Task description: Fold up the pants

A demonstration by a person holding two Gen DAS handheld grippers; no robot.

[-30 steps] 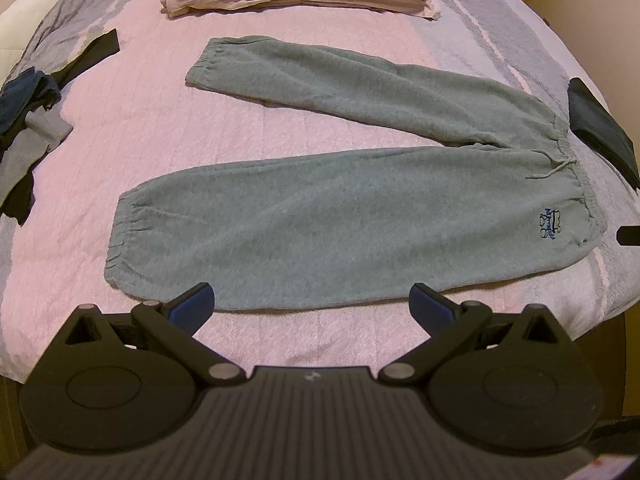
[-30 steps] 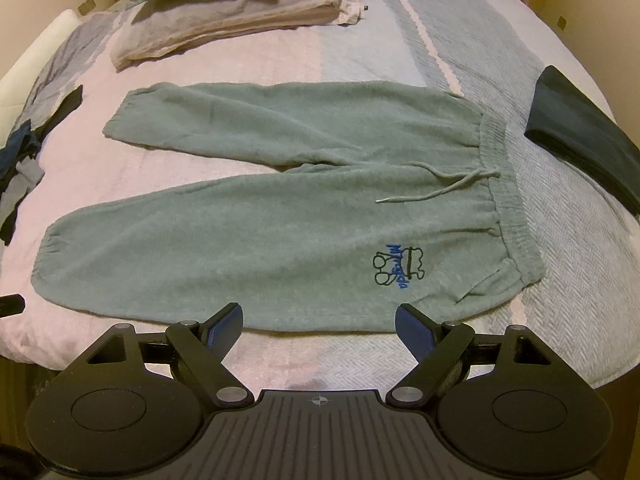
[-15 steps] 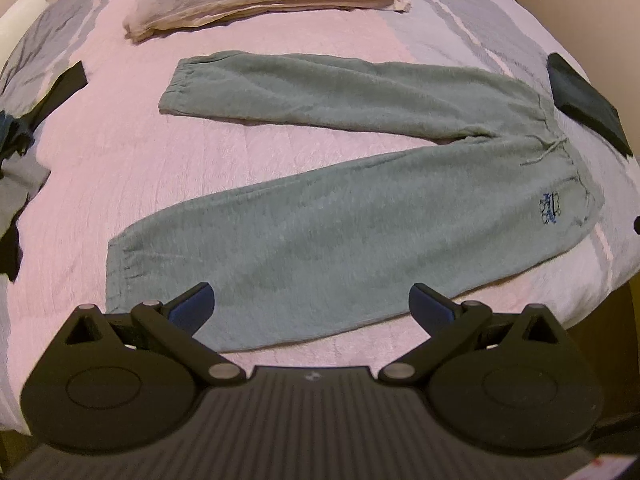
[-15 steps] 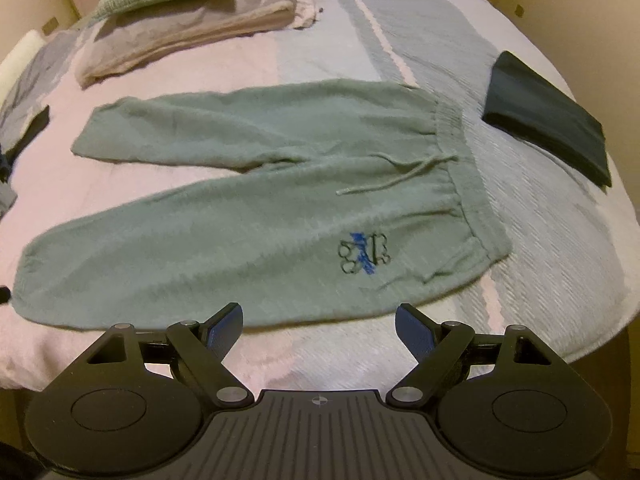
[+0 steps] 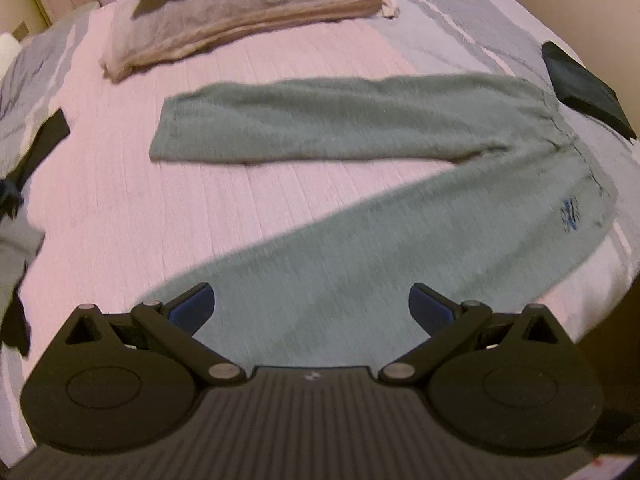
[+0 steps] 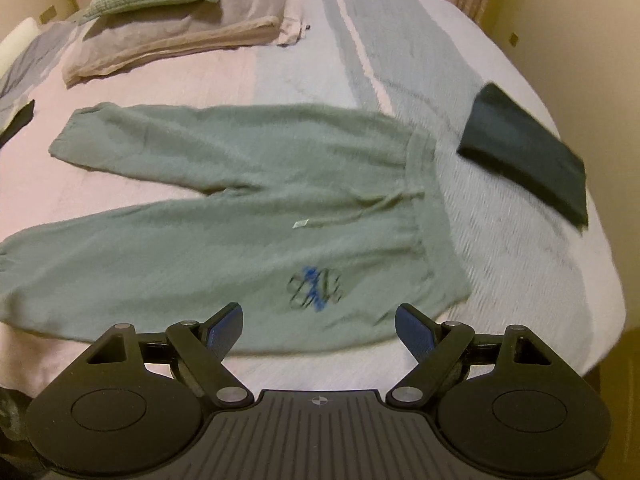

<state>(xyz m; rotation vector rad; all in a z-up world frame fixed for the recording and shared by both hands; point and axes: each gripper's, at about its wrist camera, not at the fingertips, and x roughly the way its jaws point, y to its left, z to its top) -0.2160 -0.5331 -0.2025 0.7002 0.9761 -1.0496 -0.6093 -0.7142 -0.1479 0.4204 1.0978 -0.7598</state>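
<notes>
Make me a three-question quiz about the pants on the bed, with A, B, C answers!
1. Where is the dark folded cloth?
A. past the waistband
B. on the pillow
C. under a leg

2. What colour is the logo on the pants?
A. red
B. blue and black
C. yellow

3. How is the right gripper?
A. shut on the pants
C. shut on nothing
B. open

Answers: 1 A, it lies beyond the waist end. 2 B, blue and black marks show. 3 B, its fingers stand wide apart, holding nothing.

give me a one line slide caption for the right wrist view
Open right gripper poised over the hip of green sweatpants spread flat on the bed, a dark folded garment lying beside the waistband.
</notes>
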